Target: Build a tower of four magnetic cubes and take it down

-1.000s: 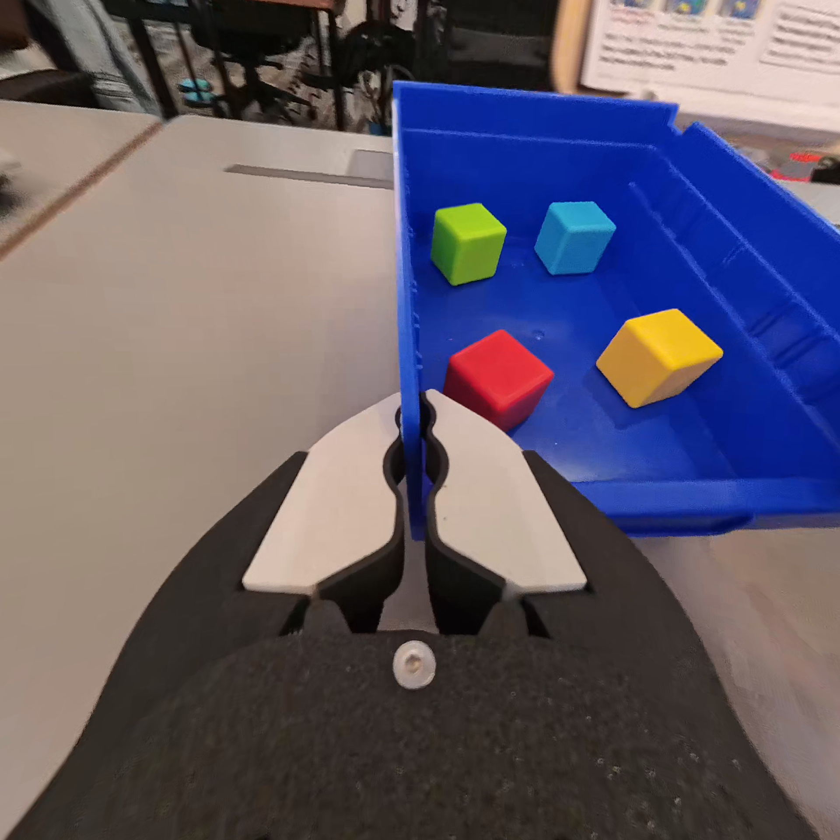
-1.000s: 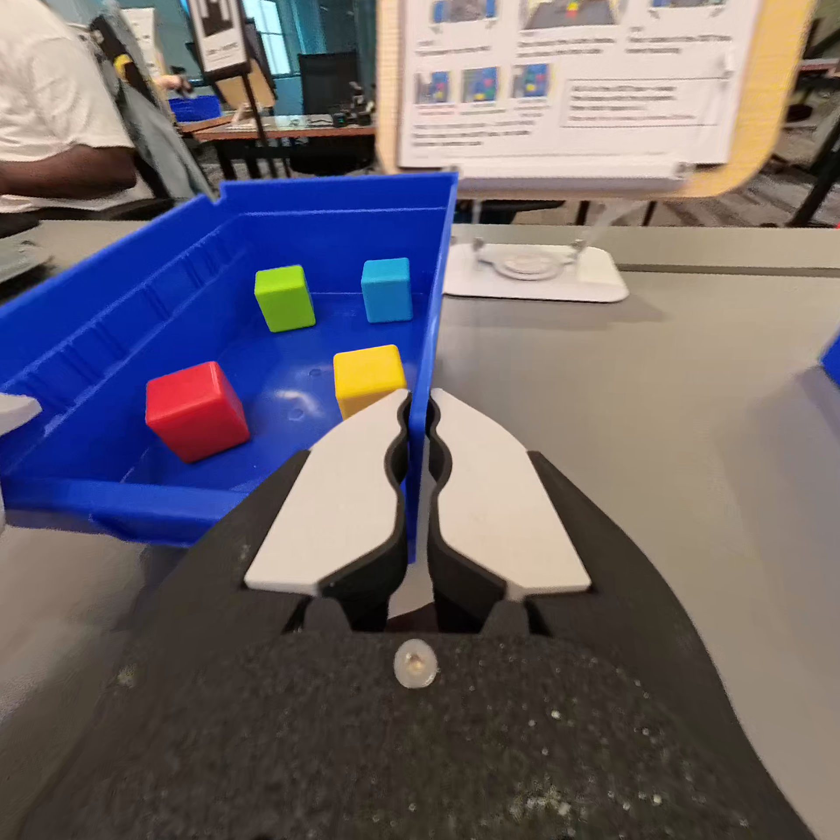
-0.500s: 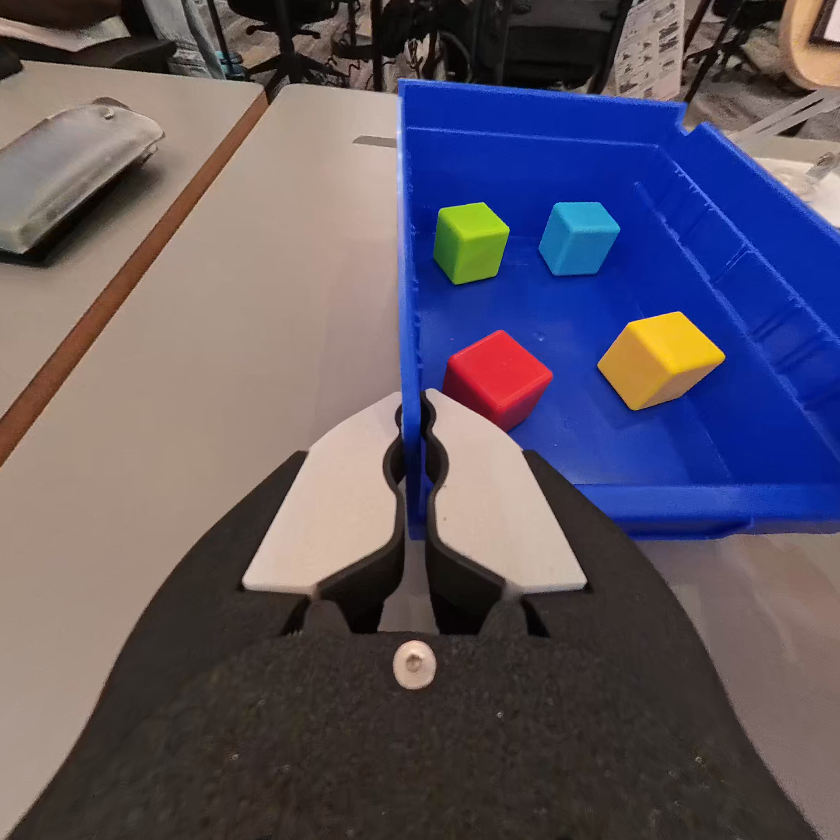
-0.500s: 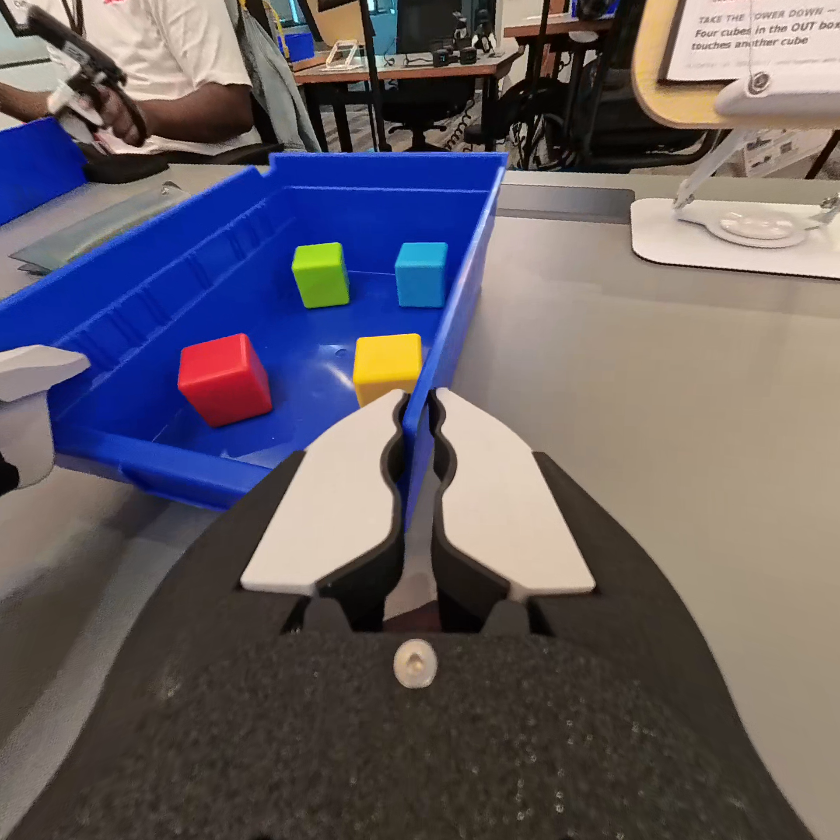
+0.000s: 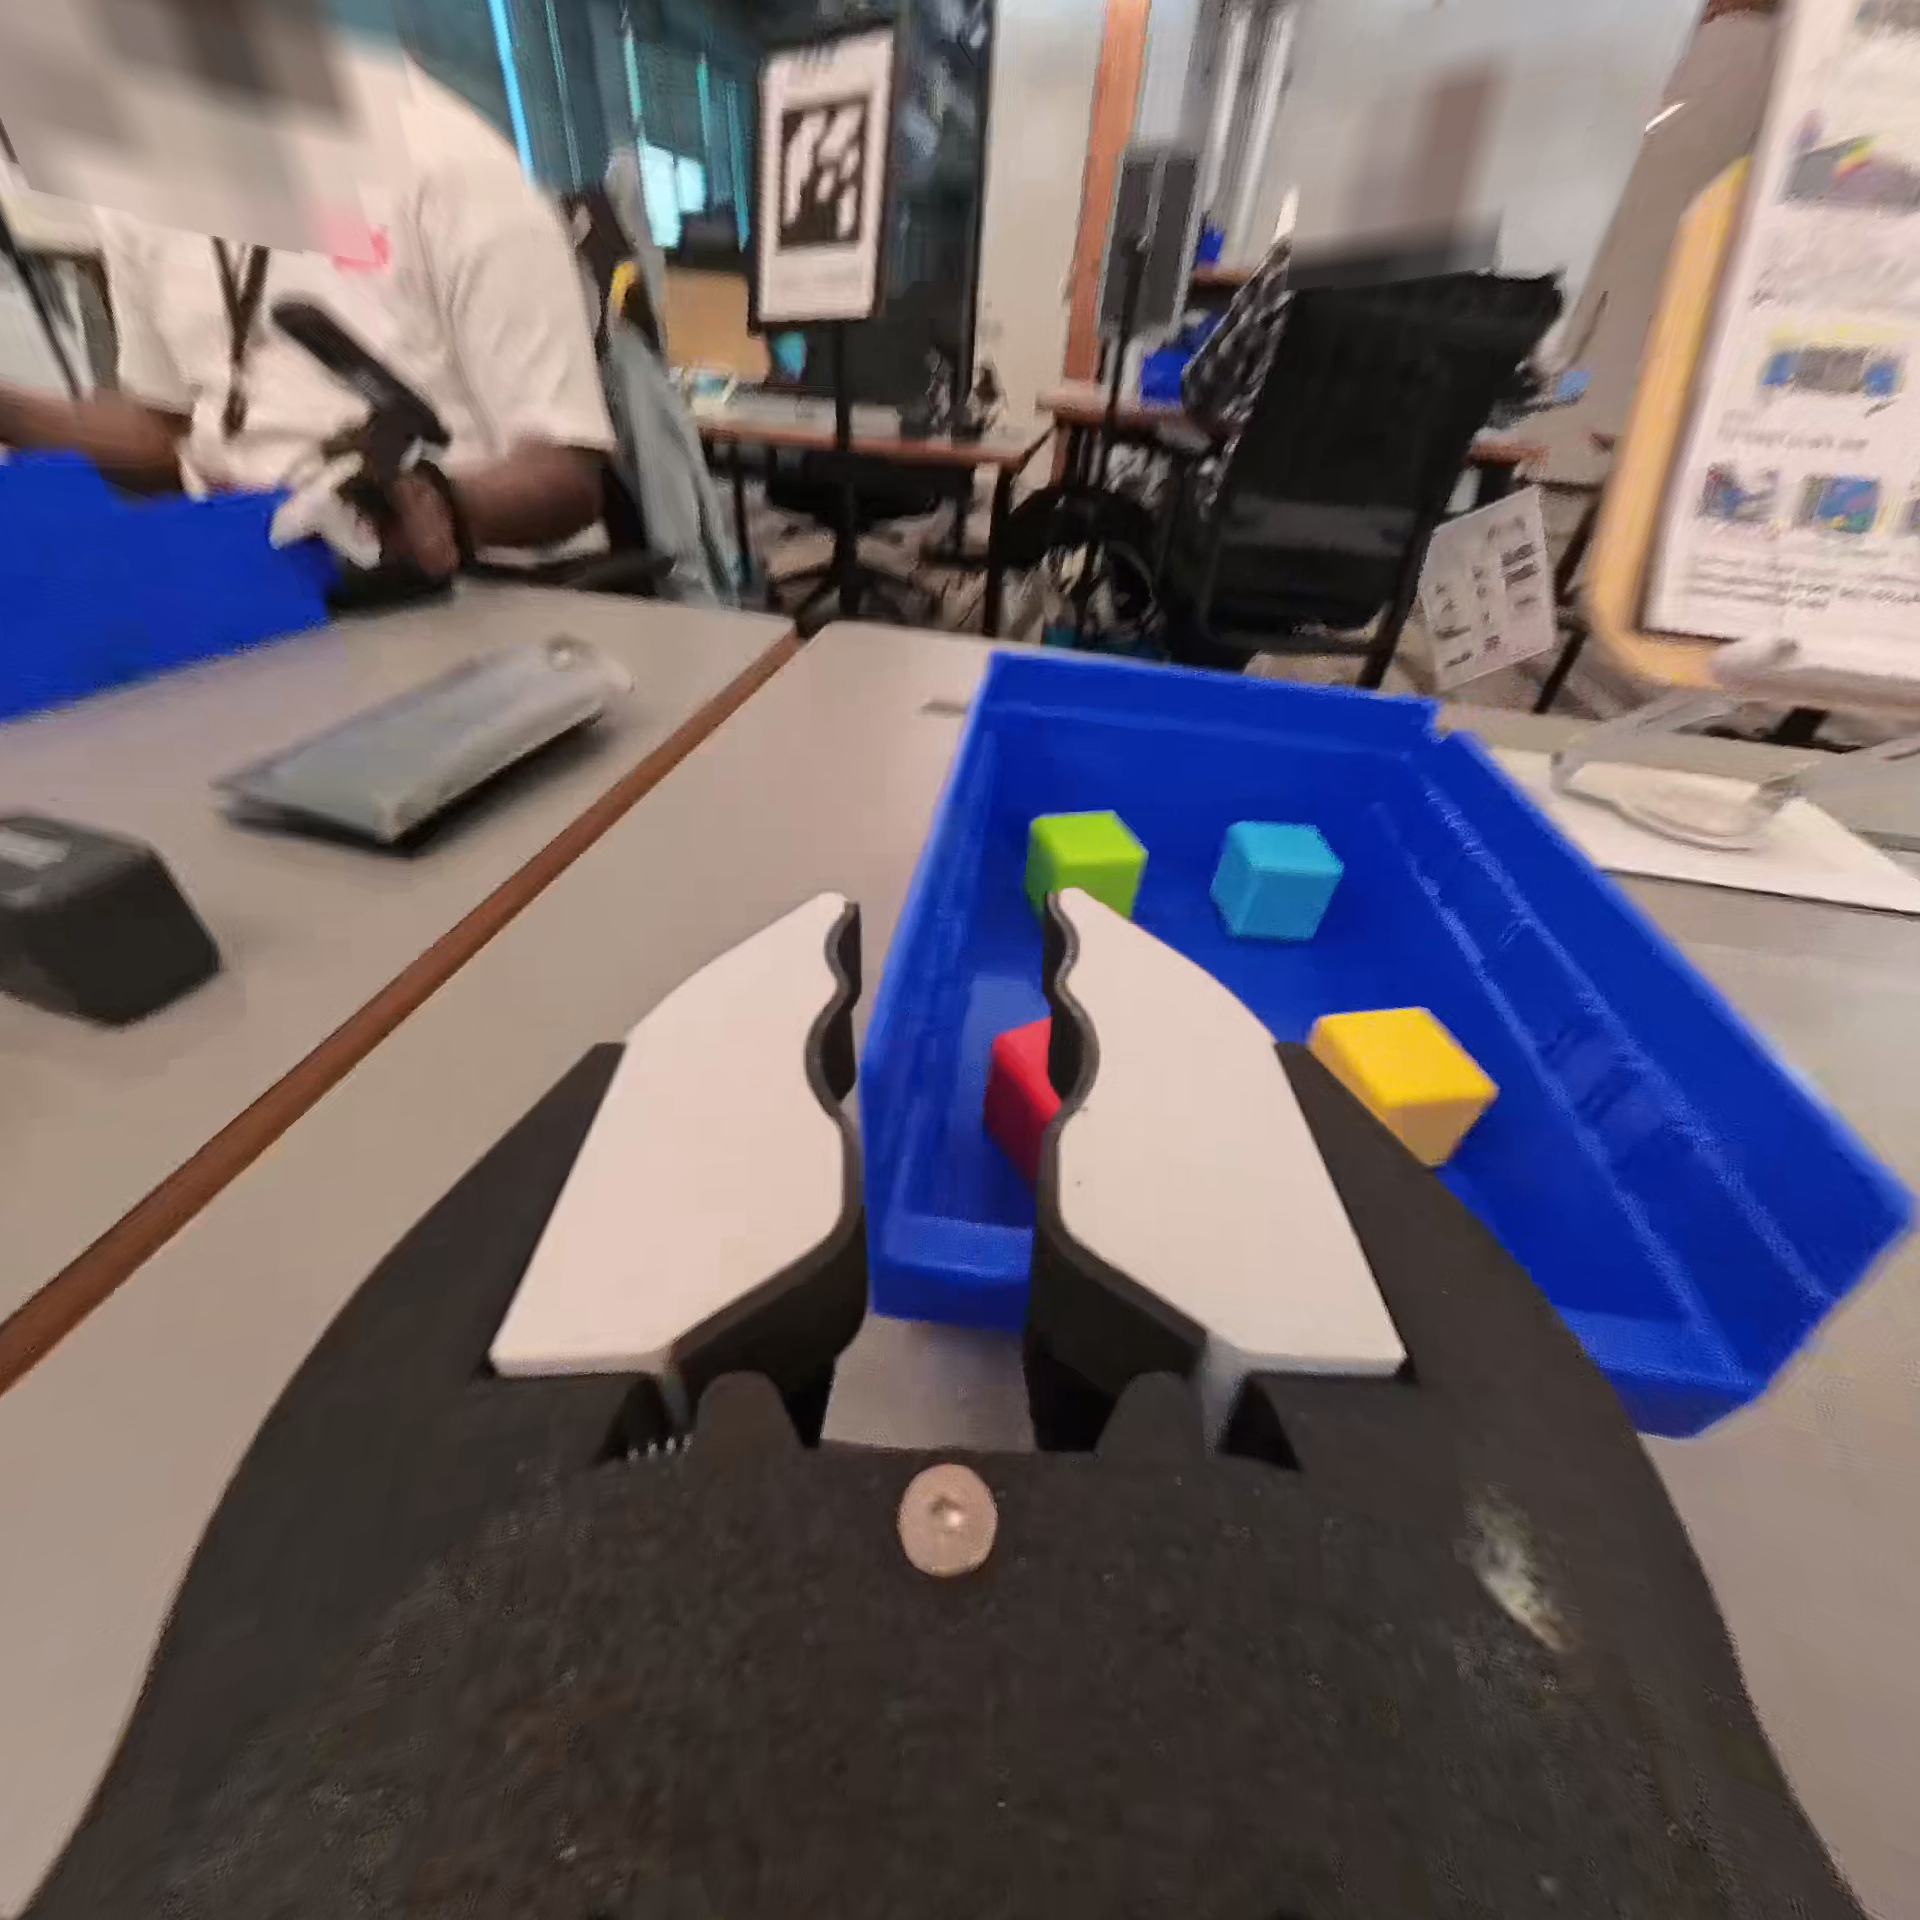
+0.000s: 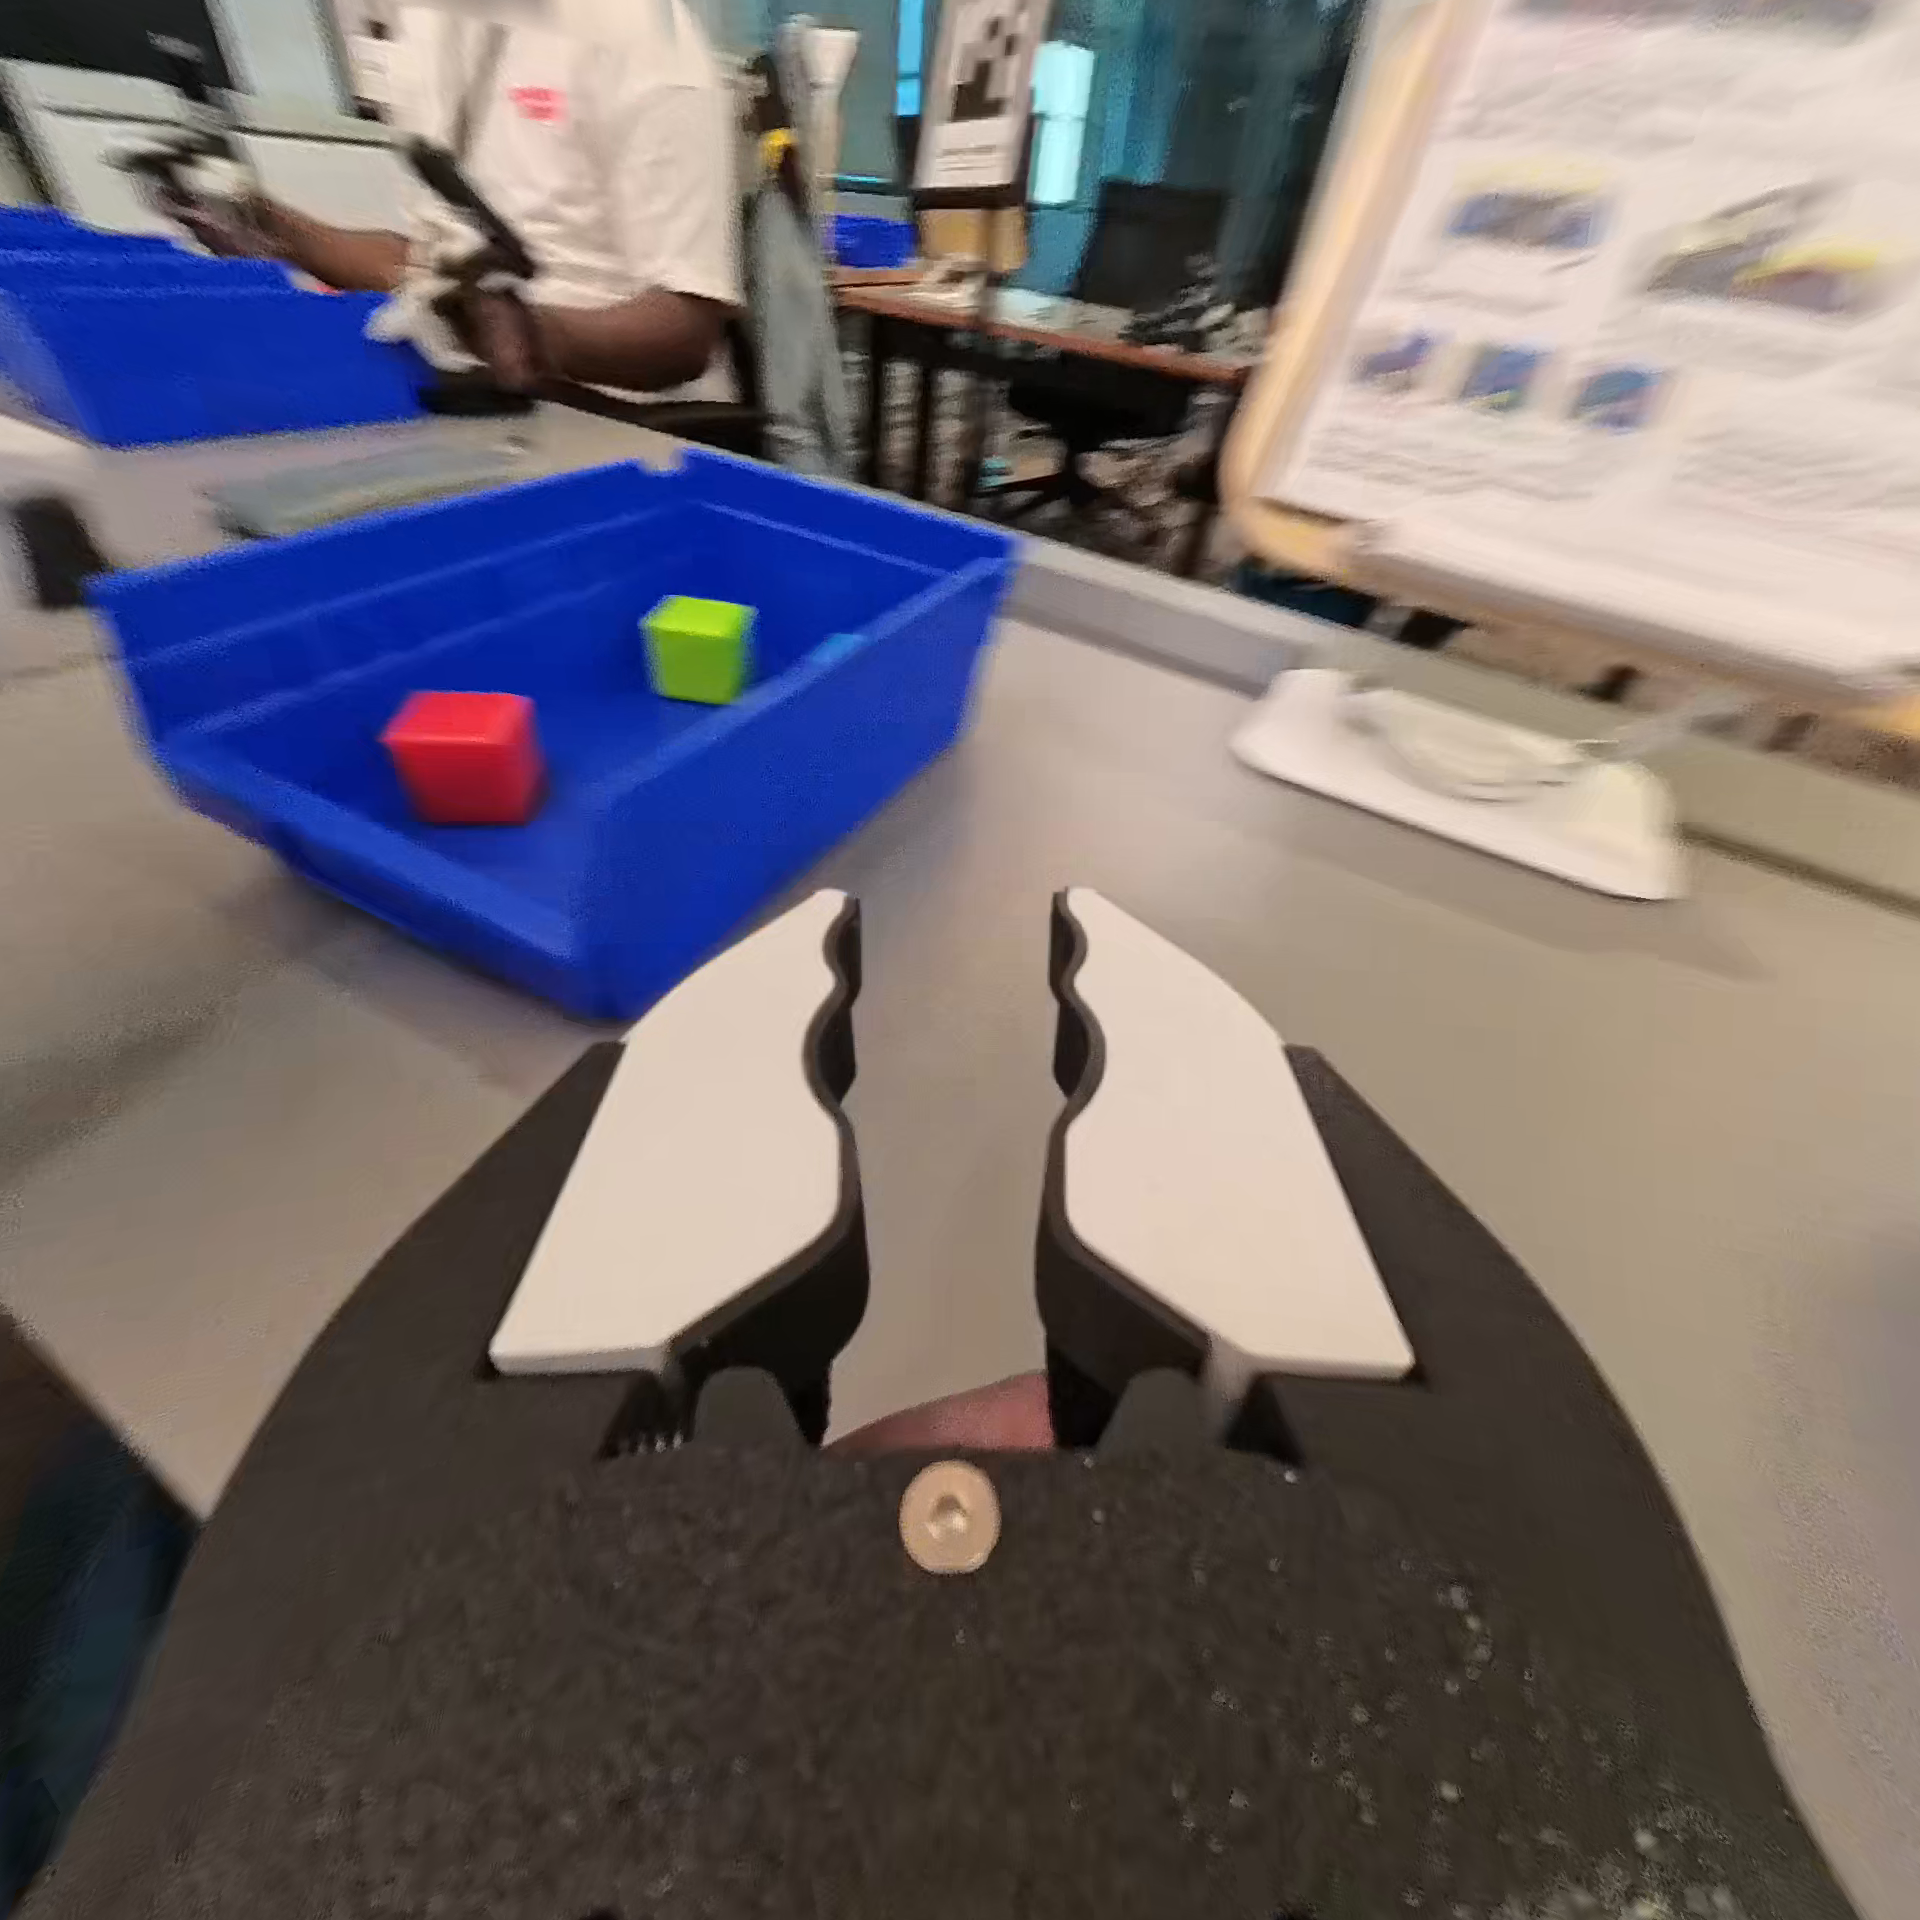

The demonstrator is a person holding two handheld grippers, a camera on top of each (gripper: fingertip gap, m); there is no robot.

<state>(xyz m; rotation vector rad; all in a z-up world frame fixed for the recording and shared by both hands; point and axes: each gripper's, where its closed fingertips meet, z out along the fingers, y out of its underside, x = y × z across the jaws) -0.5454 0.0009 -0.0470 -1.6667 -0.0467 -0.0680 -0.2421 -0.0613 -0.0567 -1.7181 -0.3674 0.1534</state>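
Grey desk [image 5: 727, 810] carries a blue bin [image 5: 1558, 1049] holding the red cube [image 6: 464, 755], green [image 5: 1084, 859], light-blue [image 5: 1273, 878] and yellow [image 5: 1403, 1075] ones apart, while left gripper [image 5: 951, 909] and right gripper [image 6: 954, 909] gape empty; they look light, rigid, best pinched across opposite flat faces.

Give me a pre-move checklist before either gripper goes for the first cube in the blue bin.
1. Left gripper open and empty: ok.
2. Right gripper open and empty: ok.
3. All four cubes in the blue bin, apart from one another: ok. Green cube, light blue cube, yellow cube, red cube.
4. Red cube clear for a grasp: cannot tell in the left wrist view, where a finger covers part of it; ok in the right wrist view.
5. Right gripper lined up on the bin: not ok; it points at bare table beside it.
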